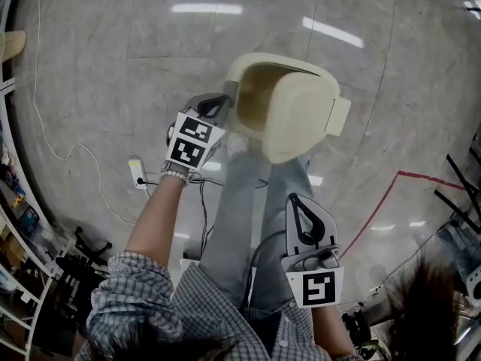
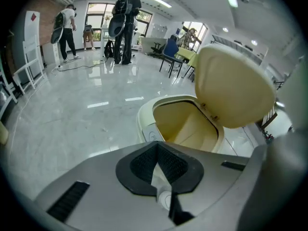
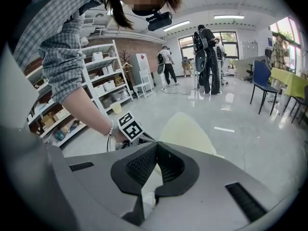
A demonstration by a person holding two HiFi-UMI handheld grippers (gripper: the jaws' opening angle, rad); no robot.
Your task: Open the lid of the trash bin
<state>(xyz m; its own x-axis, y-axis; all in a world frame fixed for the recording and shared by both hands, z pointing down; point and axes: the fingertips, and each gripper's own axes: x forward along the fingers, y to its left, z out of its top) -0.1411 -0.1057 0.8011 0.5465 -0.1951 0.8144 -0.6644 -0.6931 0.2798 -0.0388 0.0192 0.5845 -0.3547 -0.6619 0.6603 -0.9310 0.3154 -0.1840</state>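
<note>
A cream trash bin (image 1: 239, 77) stands on the floor in front of the person, its lid (image 1: 301, 115) swung up so the hollow inside shows. My left gripper (image 1: 218, 105) hovers at the bin's left rim, shut with nothing between its jaws. The left gripper view looks over that gripper (image 2: 157, 146) into the bin (image 2: 144, 114), with the raised lid (image 2: 236, 88) at the right. Held back by the person's legs, my right gripper (image 1: 297, 200) is shut and empty. From the right gripper (image 3: 156, 146), the lid (image 3: 185, 131) and the left gripper's marker cube (image 3: 131, 126) are visible.
A white cable and power strip (image 1: 137, 173) lie on the grey floor left of the bin. Shelving (image 1: 15, 201) runs along the left edge. A red tape line (image 1: 376, 201) crosses the floor at right. People (image 2: 124, 23) and chairs (image 2: 173, 54) stand far off.
</note>
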